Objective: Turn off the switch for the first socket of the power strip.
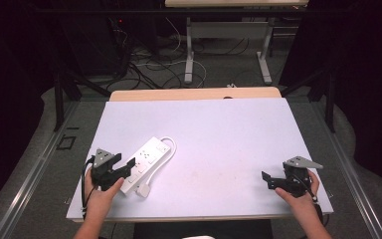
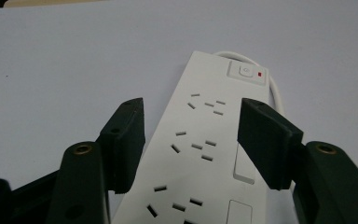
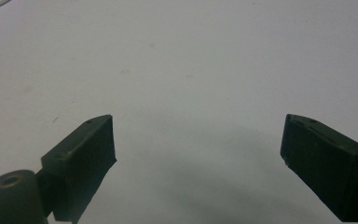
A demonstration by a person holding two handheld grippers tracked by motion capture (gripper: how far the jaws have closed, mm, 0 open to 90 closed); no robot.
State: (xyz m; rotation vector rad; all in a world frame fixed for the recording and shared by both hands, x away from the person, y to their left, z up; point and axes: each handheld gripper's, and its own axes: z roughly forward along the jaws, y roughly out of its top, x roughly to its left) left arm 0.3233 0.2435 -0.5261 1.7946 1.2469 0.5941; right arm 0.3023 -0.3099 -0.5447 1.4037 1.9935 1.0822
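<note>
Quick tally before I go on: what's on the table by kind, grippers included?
Power strip: 1
Plug on its white cable: 1
Grippers: 2, left gripper and right gripper, both open
Total: 4

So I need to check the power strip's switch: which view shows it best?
The left gripper view: the switch on the power strip is close, its red mark clear. The high view has the whole strip but the switch tiny. The right gripper view catches just a white bit at its top-left corner.

Table (image 1: 219, 124) brightly lit; surroundings dark; close-ups soft
</note>
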